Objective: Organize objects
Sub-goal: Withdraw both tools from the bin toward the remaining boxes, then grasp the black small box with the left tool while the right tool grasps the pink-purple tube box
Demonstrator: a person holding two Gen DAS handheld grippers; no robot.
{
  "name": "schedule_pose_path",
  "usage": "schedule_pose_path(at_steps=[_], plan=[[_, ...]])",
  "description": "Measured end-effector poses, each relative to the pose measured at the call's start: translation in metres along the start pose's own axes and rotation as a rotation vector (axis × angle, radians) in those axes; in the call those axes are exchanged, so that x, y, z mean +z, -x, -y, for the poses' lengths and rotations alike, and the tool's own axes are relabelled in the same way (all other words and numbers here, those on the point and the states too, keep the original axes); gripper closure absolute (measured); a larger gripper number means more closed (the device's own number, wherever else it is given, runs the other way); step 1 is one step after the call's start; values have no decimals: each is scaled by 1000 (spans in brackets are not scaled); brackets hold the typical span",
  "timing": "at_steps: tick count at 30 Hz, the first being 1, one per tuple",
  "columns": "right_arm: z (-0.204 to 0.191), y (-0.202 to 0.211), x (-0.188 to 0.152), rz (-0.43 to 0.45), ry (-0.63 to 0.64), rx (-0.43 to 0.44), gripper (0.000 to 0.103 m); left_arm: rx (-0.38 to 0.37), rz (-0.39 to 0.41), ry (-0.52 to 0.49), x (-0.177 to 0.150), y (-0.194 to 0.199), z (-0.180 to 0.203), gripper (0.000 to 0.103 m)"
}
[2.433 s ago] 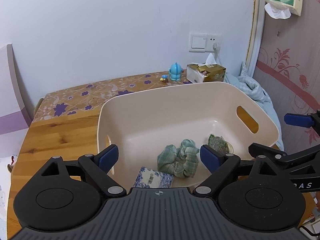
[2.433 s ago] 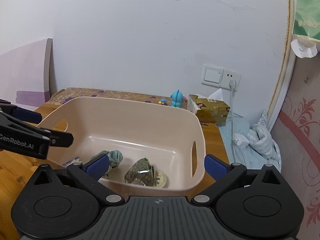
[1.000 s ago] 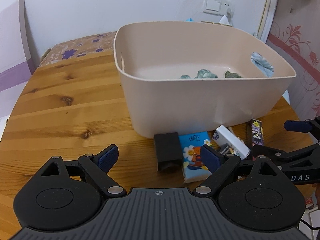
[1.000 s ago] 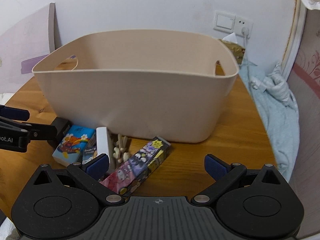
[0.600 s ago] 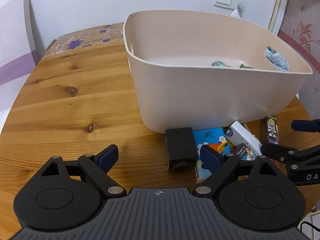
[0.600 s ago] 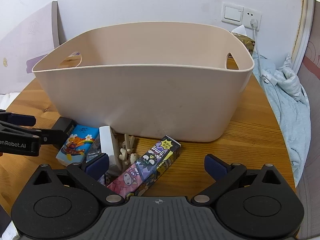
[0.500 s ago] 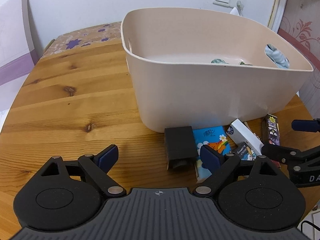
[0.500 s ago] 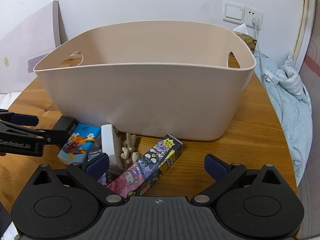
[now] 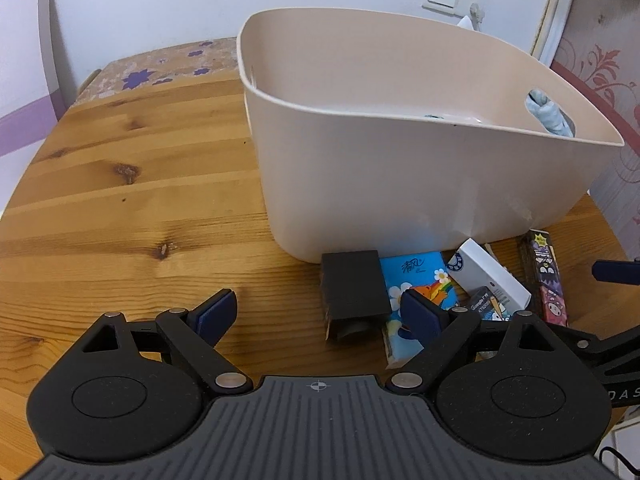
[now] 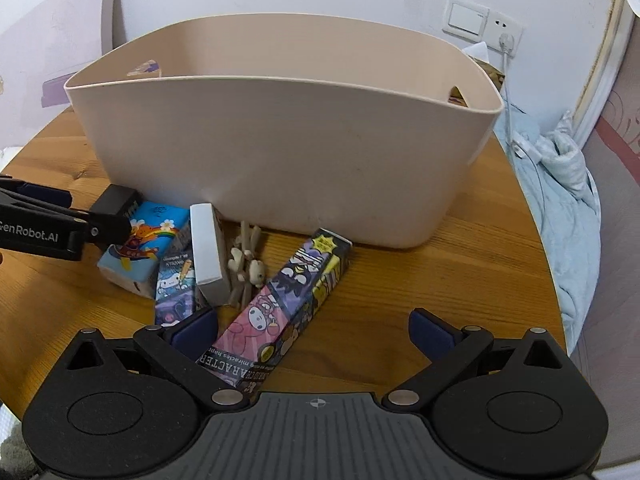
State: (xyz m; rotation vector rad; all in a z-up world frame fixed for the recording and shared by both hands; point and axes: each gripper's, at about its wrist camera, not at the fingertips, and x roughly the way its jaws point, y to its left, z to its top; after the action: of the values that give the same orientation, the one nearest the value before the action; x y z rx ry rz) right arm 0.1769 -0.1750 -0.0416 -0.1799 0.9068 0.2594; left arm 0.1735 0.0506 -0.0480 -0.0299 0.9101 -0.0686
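A beige plastic bin (image 9: pixel 400 184) (image 10: pixel 288 152) stands on a round wooden table (image 9: pixel 120 200). Loose items lie at its near foot: a black box (image 9: pixel 352 288) (image 10: pixel 114 200), a blue cartoon tissue pack (image 9: pixel 420 284) (image 10: pixel 140 248), a white box (image 9: pixel 488 276) (image 10: pixel 206 248), a small cartoon card pack (image 10: pixel 174 280), a beige hair clip (image 10: pixel 246 264) and a long cartoon-character box (image 10: pixel 288 304) (image 9: pixel 544 276). My left gripper (image 9: pixel 320 312) is open, low, with the black box between its fingers. My right gripper (image 10: pixel 312 328) is open over the near end of the long box.
A wall switch and socket (image 10: pixel 480 24) sit behind the bin. Light blue cloth (image 10: pixel 560 184) hangs off the table's right edge. A floral mat (image 9: pixel 160 68) covers the table's far left. The bin's contents are mostly hidden by its near wall.
Both grippers have dropped from above the bin to table level in front of it, and have since moved closer to the loose items. Both stay open.
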Motion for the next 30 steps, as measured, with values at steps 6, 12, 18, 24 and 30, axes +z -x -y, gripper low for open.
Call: schedule_pose_path(at_steps=[6, 12, 18, 24, 30], plan=[[7, -2, 1, 4, -18, -31, 0, 7, 7, 7, 3, -1, -4, 13], [12, -8, 4, 1, -20, -42, 9, 0, 10, 29, 5, -5, -9, 13], [9, -12, 3, 0, -35, -37, 20, -19, 12, 49, 8, -8, -13, 21], [8, -14, 6, 5, -24, -35, 28, 16, 14, 52, 10, -9, -17, 30], [6, -14, 6, 13, -25, -27, 38, -1, -3, 57, 10, -13, -20, 38]])
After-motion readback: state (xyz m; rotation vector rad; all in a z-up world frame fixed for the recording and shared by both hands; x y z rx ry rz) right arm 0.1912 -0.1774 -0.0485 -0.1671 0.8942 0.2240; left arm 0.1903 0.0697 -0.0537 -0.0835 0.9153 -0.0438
